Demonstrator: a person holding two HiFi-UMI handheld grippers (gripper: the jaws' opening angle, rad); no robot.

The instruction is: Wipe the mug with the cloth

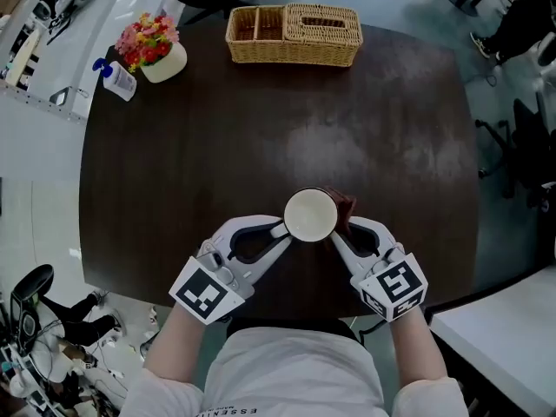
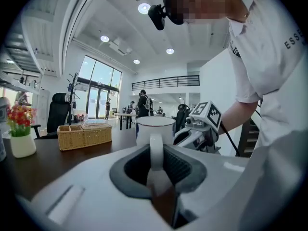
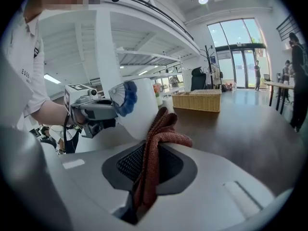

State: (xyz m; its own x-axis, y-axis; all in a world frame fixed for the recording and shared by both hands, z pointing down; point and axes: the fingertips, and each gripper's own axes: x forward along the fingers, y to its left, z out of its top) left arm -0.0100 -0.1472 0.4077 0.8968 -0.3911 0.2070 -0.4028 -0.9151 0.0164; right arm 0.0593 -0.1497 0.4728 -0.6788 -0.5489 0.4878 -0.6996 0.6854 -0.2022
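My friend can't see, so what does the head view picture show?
From above, the left claw holds a white mug while the right claw holds a red cloth against its side. A basket and flowers sit across the dark table.

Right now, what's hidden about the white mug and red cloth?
Inside the white ceramic mug: head view, glare whitens it.
Most of the reddish-brown woven cloth: head view, hidden by mug and right gripper.
Blue print on mug: right gripper view, blurred, curving away.

Glossy white mug [image 1: 310, 215], coarse woven cloth [image 3: 156, 146], wicker basket [image 1: 294, 35]
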